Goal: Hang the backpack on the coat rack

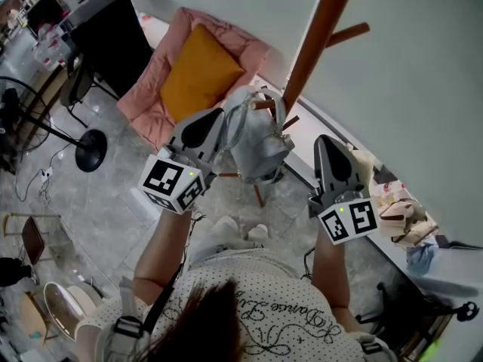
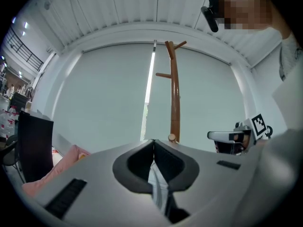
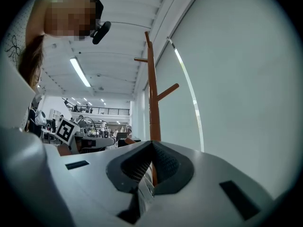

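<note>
A grey backpack (image 1: 256, 138) hangs in the air between my two grippers, close in front of the brown wooden coat rack (image 1: 317, 36). My left gripper (image 1: 224, 127) is shut on a grey strap (image 2: 158, 183) of the backpack, which hangs down from its closed jaws. My right gripper (image 1: 323, 142) is also shut, with a grey ribbed strap (image 3: 144, 190) pinched between its pads. In both gripper views the coat rack's pole (image 2: 174, 98) (image 3: 152, 98) stands straight ahead, its pegs higher than the jaws. The backpack's body is hidden in both gripper views.
A pink armchair (image 1: 151, 89) with an orange cushion (image 1: 200, 70) stands left of the rack. A floor fan's base (image 1: 89, 151) and a black cabinet (image 1: 113, 36) lie further left. Small items (image 1: 400, 217) crowd a ledge at the right. A white wall backs the rack.
</note>
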`<state>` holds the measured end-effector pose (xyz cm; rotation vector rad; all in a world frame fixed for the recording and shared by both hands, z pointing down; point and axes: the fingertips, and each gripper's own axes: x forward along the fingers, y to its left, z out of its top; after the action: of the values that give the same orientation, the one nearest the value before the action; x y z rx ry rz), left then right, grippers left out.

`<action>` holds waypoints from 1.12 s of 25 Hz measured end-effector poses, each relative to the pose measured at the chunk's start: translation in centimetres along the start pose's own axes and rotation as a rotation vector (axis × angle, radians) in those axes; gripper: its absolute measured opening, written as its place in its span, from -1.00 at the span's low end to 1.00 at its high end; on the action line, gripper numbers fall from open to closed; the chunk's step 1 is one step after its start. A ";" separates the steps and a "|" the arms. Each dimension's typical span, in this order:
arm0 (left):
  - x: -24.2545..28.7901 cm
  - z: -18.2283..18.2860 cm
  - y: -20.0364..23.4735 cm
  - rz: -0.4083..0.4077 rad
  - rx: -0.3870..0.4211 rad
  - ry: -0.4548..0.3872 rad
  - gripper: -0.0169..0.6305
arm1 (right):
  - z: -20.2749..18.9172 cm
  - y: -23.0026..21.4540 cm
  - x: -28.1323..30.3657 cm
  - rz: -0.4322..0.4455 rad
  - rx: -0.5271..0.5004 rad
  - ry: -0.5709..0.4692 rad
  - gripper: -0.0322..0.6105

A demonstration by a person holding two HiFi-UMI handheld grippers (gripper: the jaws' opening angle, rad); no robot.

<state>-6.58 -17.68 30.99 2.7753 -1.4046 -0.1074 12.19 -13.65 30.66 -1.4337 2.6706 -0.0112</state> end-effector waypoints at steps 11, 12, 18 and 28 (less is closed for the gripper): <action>0.1 1.0 -0.9 -0.019 0.010 -0.016 -0.93 | 1.2 0.1 -0.4 -0.017 -0.002 -0.030 -0.86; 0.1 1.0 -0.9 -0.019 0.010 -0.017 -0.93 | 1.2 0.2 -0.4 -0.017 -0.002 -0.029 -0.86; 0.3 0.8 -1.0 -0.021 0.016 -0.011 -0.93 | 1.1 0.0 -0.3 -0.016 0.002 -0.026 -0.86; 0.6 0.4 -0.6 -0.021 0.020 0.002 -0.93 | 0.7 -0.2 0.1 -0.019 0.007 -0.019 -0.86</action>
<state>-5.79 -17.84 30.52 2.8058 -1.3848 -0.0915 12.39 -13.80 29.99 -1.4504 2.6389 -0.0089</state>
